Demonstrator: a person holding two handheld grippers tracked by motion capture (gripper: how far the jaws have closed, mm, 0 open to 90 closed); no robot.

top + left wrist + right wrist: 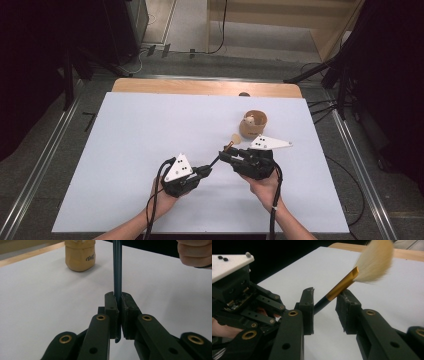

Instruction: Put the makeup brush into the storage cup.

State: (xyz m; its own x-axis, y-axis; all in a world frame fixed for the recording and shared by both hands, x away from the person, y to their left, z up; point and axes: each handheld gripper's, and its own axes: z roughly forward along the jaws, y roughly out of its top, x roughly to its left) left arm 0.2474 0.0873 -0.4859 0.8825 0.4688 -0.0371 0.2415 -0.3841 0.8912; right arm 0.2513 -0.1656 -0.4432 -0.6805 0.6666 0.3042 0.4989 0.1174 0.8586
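Kid: Brush (352, 277) looks light, with a thin stiff stick and soft hair. Where is it?

Helper: Up above the counter (150, 150). The left gripper (119, 302) pinches the dark stick tight. The right gripper (325, 302) is partly open around the gold band, pads not touching. Grab the hard band, never the hair.

Layout around the cup (253, 124) on the counter (150, 130)

We see the cup standing toward the far right of the counter. Just in front of the cup, the right tool (231, 155) hovers; the left tool (204, 171) sits further in front of the cup and to its left. The brush (226, 150) runs between the two tools, its bristle end nearest the cup.
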